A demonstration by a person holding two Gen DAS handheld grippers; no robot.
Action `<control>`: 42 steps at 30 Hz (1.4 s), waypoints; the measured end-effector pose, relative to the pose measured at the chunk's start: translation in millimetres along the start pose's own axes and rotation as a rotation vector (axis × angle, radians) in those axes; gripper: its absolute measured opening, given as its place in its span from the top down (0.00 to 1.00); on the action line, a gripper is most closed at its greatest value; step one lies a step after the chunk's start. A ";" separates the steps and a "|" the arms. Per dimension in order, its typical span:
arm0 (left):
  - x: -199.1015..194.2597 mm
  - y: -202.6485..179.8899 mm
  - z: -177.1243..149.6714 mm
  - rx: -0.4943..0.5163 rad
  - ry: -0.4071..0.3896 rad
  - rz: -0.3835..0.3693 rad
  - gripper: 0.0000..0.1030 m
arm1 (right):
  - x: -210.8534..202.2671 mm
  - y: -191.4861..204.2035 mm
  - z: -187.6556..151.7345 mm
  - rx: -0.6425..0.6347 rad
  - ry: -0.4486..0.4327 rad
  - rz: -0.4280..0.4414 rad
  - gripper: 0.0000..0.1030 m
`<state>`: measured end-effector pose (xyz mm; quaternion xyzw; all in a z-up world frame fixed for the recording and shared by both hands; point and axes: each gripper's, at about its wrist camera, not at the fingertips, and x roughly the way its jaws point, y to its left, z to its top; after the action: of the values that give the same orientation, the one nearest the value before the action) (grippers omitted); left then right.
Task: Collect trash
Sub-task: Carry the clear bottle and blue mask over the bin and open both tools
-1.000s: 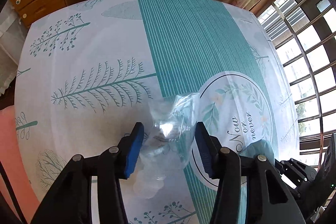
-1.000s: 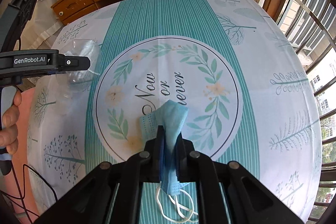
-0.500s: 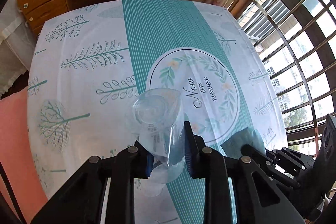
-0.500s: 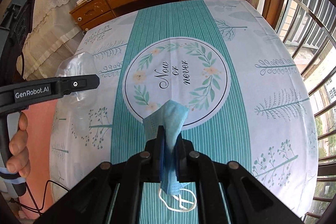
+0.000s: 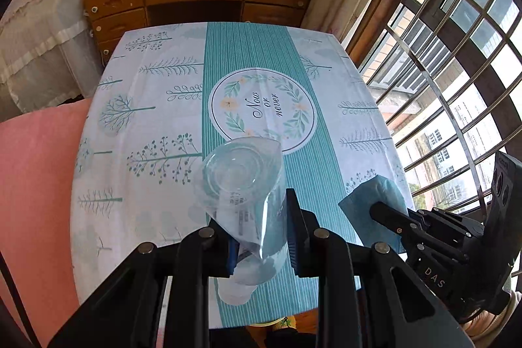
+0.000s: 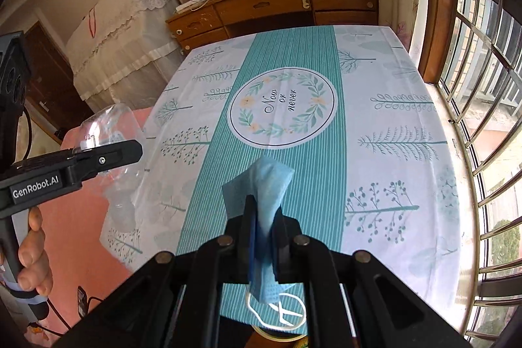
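Clear plastic bottle (image 5: pixel 243 201) clamped crosswise between the blue pads of the left gripper (image 5: pixel 261 234), held up in the air above the near edge of the tablecloth (image 5: pixel 156 93). Crushed and see-through, round base turned toward the camera, a loose transparent label wrap with a small strip of print hanging off its side, neck end pointing down below the fingers. From the right wrist view, same bottle (image 6: pixel 111 158) at far left, off the table's left edge and over the pink cover (image 6: pixel 75 217), with a hand (image 6: pixel 32 250) wrapped round the gripper's black handle.

Further right, light blue face mask (image 6: pixel 261 194) pinched tight in the closed right gripper (image 6: pixel 262 237), bunched into a crumpled peak above the fingers, lower end drooping beneath them, white ear loops (image 6: pixel 280 312) dangling in open curls. Lifted clear of the cloth, over its teal striped band near the front edge. In the left wrist view, mask (image 5: pixel 375 204) at lower right, gripped by the same black fingers.
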<state>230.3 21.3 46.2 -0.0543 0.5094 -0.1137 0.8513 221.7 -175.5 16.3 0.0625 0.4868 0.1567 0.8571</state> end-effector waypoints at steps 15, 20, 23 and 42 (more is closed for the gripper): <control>-67.9 -80.5 -119.0 0.018 -0.009 0.103 0.79 | -55.4 -15.1 -80.2 -0.043 0.048 0.100 0.93; -61.6 -83.6 -137.6 0.030 0.034 0.097 0.79 | -54.2 -11.3 -102.1 -0.027 0.083 0.093 0.93; -49.1 -81.2 -151.2 0.032 0.071 0.085 0.79 | -45.2 -8.7 -121.3 -0.006 0.117 0.081 0.93; 142.1 -33.7 -303.2 0.081 0.369 0.034 0.78 | 121.0 -18.2 -298.7 0.193 0.381 -0.078 0.93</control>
<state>23.6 -39.6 -212.3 0.0104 0.6528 -0.1279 0.7465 28.1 -166.3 -241.8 0.0948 0.6548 0.0851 0.7450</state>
